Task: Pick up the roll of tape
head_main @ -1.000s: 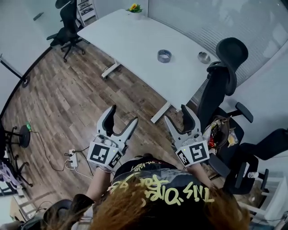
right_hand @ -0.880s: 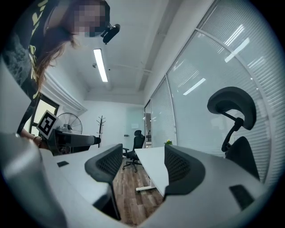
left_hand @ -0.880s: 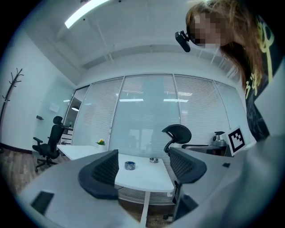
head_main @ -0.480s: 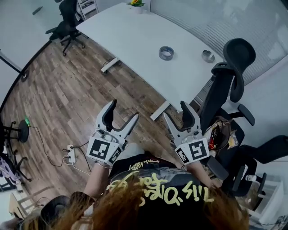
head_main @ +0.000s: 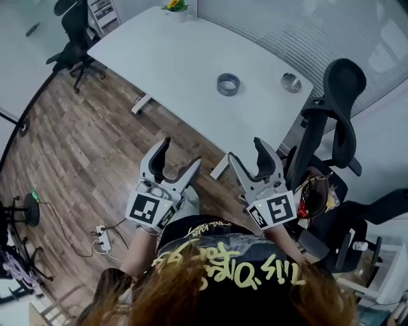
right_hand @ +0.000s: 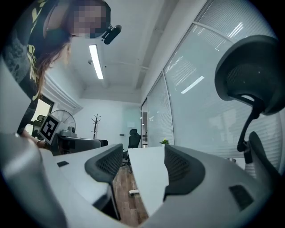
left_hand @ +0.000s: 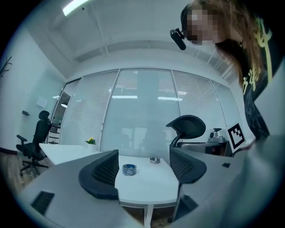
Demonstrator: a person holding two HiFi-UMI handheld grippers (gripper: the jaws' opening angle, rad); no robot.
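Note:
A grey-blue roll of tape [head_main: 228,84] lies flat on the long white table [head_main: 172,57], toward its right end. In the left gripper view the roll of tape [left_hand: 129,169] shows far off between the jaws. My left gripper [head_main: 176,159] hangs over the wooden floor short of the table edge, jaws wide apart and empty. My right gripper [head_main: 248,156] is level beside it near the table's near edge, also open with nothing in it. In the right gripper view my right gripper [right_hand: 142,162] frames only the white table [right_hand: 142,173].
A small metal bowl [head_main: 291,82] sits right of the tape. A black office chair [head_main: 331,121] stands close on my right, another chair [head_main: 70,44] at the far left. A potted plant [head_main: 172,5] marks the table's far end. A power strip [head_main: 102,239] lies on the floor.
Both grippers and my head have moved forward toward the table; the table and tape now sit nearer in the head view. The jaws stay equally wide.

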